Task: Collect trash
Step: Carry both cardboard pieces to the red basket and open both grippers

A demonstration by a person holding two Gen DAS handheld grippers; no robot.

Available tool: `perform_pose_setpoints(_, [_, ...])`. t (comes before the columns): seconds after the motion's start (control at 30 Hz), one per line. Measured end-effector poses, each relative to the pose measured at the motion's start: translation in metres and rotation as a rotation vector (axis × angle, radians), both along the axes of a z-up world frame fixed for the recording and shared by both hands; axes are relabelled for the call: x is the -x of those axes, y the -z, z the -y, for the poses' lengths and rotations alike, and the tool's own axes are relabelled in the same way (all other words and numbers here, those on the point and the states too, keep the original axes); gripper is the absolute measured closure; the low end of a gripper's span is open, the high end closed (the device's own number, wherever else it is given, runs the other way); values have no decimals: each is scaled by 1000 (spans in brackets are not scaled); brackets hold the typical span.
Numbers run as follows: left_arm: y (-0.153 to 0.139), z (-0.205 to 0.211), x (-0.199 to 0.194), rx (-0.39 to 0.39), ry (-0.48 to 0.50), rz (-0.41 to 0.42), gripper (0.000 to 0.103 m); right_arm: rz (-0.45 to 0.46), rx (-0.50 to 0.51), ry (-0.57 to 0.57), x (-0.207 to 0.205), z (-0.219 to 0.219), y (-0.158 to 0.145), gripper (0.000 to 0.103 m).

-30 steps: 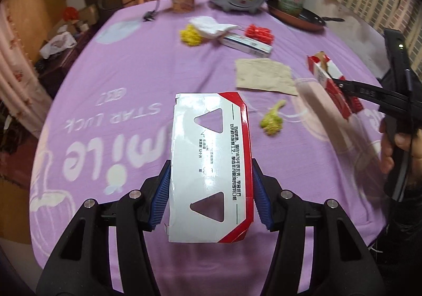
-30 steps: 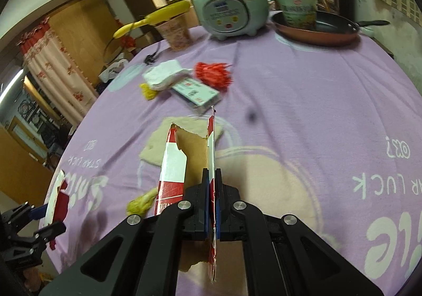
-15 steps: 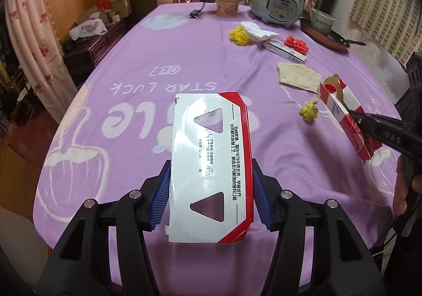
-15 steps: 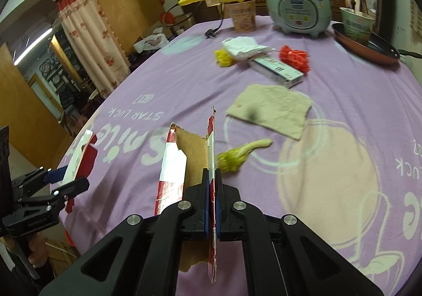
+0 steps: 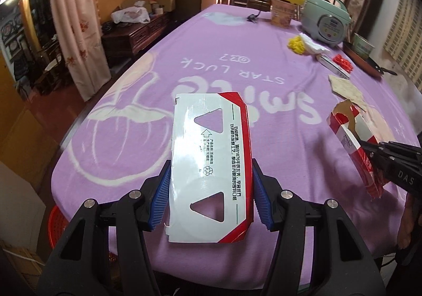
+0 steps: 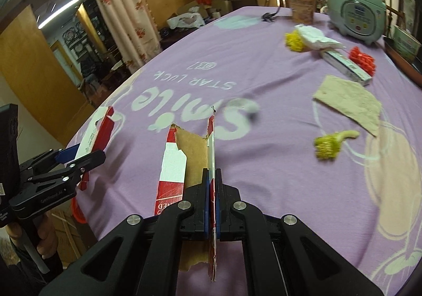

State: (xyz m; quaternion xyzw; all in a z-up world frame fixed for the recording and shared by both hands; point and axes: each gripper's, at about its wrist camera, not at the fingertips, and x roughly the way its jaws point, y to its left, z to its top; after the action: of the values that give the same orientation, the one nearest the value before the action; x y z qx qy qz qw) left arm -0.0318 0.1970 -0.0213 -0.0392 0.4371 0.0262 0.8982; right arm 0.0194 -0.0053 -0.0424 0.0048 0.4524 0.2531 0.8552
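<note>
Left wrist: my left claw [image 5: 211, 190] grips the flattened white carton [image 5: 211, 164] by its edges above the near surface [image 5: 132, 116] | Right wrist: my right claw [image 6: 211, 198] is clamped tight on the torn red box [image 6: 184, 161], held over the surface's near left edge.
</note>
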Motion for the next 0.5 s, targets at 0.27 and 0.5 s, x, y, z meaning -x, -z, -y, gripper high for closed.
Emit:
perform_pose_setpoints(0.27, [-6,-53,29,-34,-166,52,47,19,-16,-168,21,-68,-12,99])
perform_pose_setpoints(0.5, [-11,-140,79,-51,-403,78,47,14,-54,-380,40,-160,-22,99])
